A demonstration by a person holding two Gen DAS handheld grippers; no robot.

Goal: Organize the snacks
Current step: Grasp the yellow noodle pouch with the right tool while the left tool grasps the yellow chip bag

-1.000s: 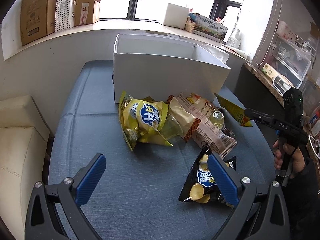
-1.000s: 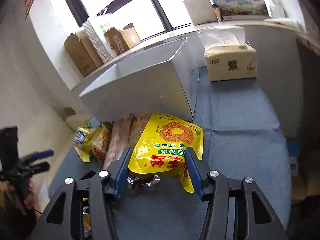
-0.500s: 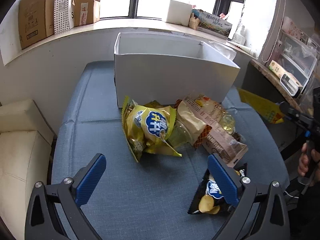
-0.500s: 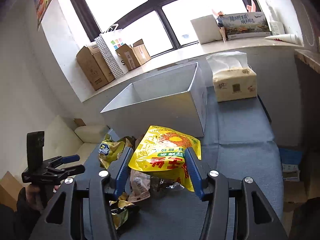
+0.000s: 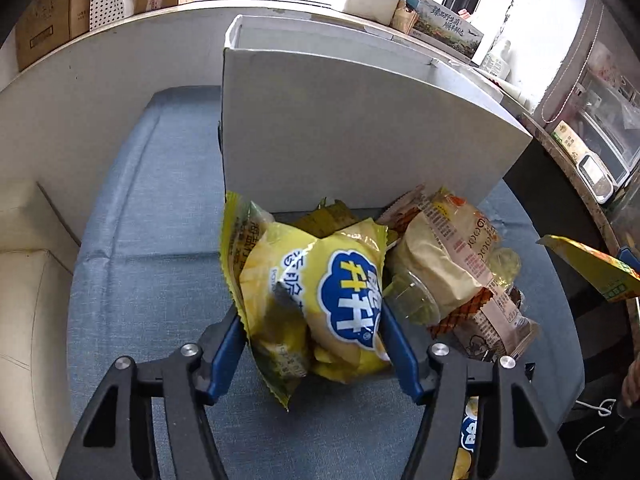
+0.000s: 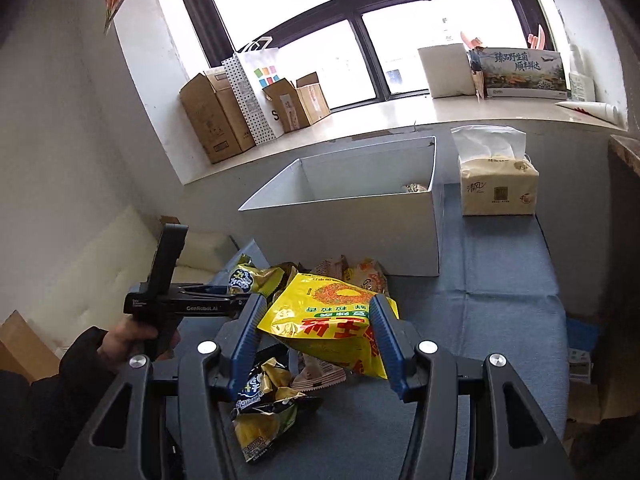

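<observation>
Two bags in my claws, most of the pile not yet boxed

My left claw is closing on the yellow chip bag, its pads at the bag's sides; my right claw holds the yellow snack pouch off the blue surface. The white box stands beyond both claws, with only a scrap of something visible inside. I judge the job barely begun: a dark chip bag lies under my right claw, and more packets lie just right of my left.
</observation>
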